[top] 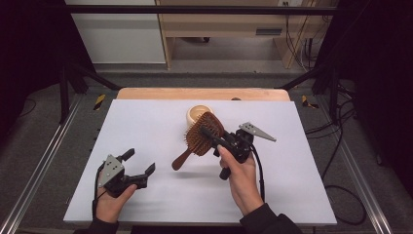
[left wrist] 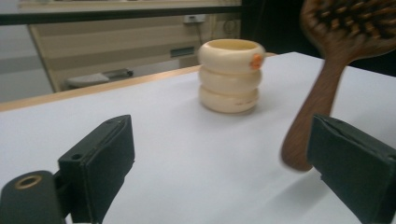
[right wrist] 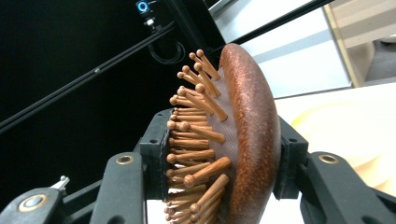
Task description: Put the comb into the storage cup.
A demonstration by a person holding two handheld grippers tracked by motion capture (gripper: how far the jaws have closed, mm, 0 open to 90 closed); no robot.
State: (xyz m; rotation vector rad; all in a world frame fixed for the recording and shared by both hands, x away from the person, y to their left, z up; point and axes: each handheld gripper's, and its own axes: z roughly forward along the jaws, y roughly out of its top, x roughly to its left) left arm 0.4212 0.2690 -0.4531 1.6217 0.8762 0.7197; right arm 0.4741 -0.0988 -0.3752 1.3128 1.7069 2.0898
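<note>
Left gripper (top: 139, 163): held low over the near left part of the desk (top: 146, 122), its fingers (left wrist: 100, 158) spread wide and released, gripping nothing and touching nothing.
Hairbrush (top: 202, 136): one wooden paddle brush, lifted off the desk near its middle, bristles facing up in the high view; its handle (top: 181, 160) slants down toward the left gripper and, in the left gripper view, hangs just beyond the right-hand finger.
Cup (top: 197, 113): one cream ribbed cup with an orange spot near the rim, standing upright on the desk at the far middle, right behind the brush head.
Right gripper (top: 214, 136): held up right of centre, its fingers (right wrist: 154, 149) clenched on the brush head, one on the bristle side, one on the smooth back.
Count: two grippers, one hairbrush, one cup.
</note>
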